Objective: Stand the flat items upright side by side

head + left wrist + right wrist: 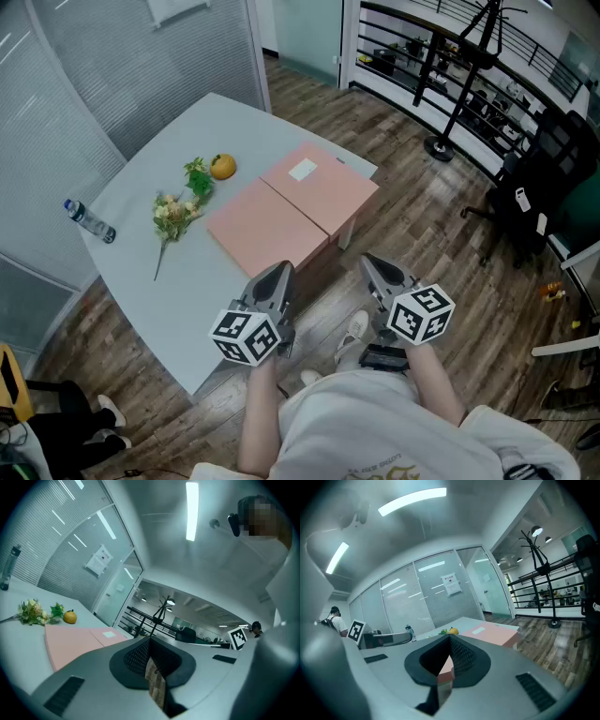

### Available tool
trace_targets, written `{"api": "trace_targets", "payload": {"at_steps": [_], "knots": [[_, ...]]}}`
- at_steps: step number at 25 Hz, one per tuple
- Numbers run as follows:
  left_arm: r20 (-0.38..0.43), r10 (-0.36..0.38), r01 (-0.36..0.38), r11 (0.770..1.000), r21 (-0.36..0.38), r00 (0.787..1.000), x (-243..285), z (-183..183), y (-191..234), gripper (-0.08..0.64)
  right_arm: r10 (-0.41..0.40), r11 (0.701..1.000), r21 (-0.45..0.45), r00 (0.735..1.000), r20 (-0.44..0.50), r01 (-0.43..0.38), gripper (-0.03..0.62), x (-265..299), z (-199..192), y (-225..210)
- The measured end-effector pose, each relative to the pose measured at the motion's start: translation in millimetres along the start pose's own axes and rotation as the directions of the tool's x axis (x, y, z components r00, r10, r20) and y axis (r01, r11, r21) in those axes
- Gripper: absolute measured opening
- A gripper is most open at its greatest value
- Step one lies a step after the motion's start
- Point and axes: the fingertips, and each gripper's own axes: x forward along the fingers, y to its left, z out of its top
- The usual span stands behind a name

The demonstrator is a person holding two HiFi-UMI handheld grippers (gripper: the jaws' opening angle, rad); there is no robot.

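Two flat pink items lie side by side on the pale grey table (pixel 159 281): the nearer one (pixel 265 228) and the farther one (pixel 321 185), which carries a white label (pixel 303 170). Both rest flat near the table's right edge. My left gripper (pixel 279 272) hovers just short of the nearer item's front corner, jaws shut and empty. My right gripper (pixel 372 262) is off the table's edge over the floor, also shut and empty. In the left gripper view the pink items (pixel 70 641) lie ahead to the left of the shut left gripper (pixel 149 641). The right gripper view shows them (pixel 494 633) beyond the shut right gripper (pixel 450 639).
An orange (pixel 223 167), a flower sprig (pixel 176 211) and a water bottle (pixel 90 221) lie on the table's left part. A black stand (pixel 457 94) and an office chair (pixel 548 178) are on the wooden floor to the right. Glass walls border the far side.
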Motion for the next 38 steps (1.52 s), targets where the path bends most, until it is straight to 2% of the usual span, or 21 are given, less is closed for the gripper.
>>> {"api": "trace_targets", "payload": {"at_steps": [8, 11, 12, 13, 14, 18, 24, 34, 38], "knots": [[-0.010, -0.011, 0.011, 1.000, 0.006, 1.000, -4.3, -7.6, -16.4, 0.004, -0.024, 1.000, 0.001, 1.000, 0.016, 0.024, 0.015, -20.5, -1.7, -1.6], [-0.013, -0.024, 0.024, 1.000, 0.007, 1.000, -4.4, -12.4, -20.6, 0.007, 0.001, 0.997, 0.072, 1.000, 0.031, -0.003, 0.017, -26.2, -3.7, -2.4], [-0.026, -0.033, 0.033, 0.999, 0.011, 0.999, -2.6, -16.3, -22.5, 0.150, 0.036, 0.992, 0.122, 0.999, 0.025, -0.039, 0.056, -27.2, -5.7, -1.6], [-0.045, -0.035, 0.036, 0.999, 0.019, 0.998, -0.8, -20.9, -23.9, 0.304, 0.070, 0.982, 0.173, 0.997, 0.015, -0.071, 0.222, -28.0, -8.0, -1.4], [-0.062, -0.031, 0.033, 0.999, 0.033, 0.998, 0.3, -25.0, -24.7, 0.305, 0.085, 0.974, 0.211, 0.996, 0.008, -0.084, 0.273, -29.4, -9.4, -3.2], [-0.082, -0.004, 0.008, 0.999, 0.048, 0.997, 2.5, -34.6, -22.0, 0.305, 0.033, 0.972, 0.232, 0.999, 0.015, -0.036, 0.273, -38.6, -7.6, -20.5], [-0.082, 0.019, -0.014, 0.998, 0.055, 0.996, 29.2, -32.6, -6.2, 0.305, 0.020, 0.968, 0.249, 0.999, -0.036, -0.011, 0.272, -27.0, -15.7, -48.4], [-0.157, 0.063, -0.061, 0.998, 0.018, 0.986, 144.4, -34.3, 38.7, 0.305, 0.032, 0.943, 0.333, 0.994, -0.104, 0.004, 0.272, 49.9, -3.4, -158.2], [-0.158, 0.081, -0.083, 0.997, -0.003, 0.984, 199.5, -23.0, 55.6, 0.305, 0.046, 0.947, 0.322, 0.986, -0.162, 0.009, 0.272, 85.9, 4.1, -206.6]]}}
